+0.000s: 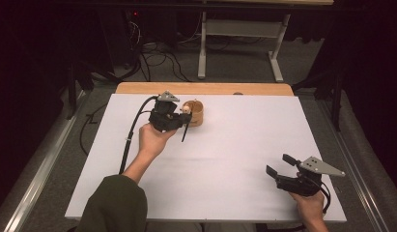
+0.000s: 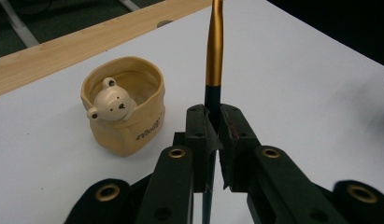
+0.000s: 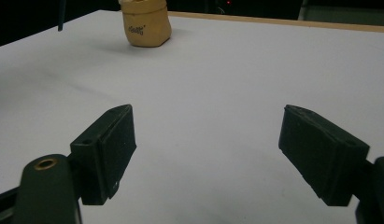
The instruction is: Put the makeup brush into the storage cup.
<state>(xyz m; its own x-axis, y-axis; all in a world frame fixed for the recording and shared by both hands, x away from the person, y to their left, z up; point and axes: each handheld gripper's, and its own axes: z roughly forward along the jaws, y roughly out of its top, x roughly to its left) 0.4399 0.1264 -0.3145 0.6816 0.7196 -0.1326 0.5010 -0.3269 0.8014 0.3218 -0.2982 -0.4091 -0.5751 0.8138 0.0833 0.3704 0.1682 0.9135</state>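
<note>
Pen (image 2: 214,51) clamped upright in left hand-held gripper (image 2: 216,126), beside bear cup (image 2: 126,112); right hand-held gripper (image 3: 206,154) open.

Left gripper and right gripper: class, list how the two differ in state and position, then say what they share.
The left gripper is shut on a pen; the right gripper is open with nothing between its jaws. The left gripper is raised beside the bear cup; the right gripper sits low at the table's near right corner, far from the cup. Both are black and hand-held.

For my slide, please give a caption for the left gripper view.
Left gripper shut on a pen, beside a bear cup on the white table.
</note>
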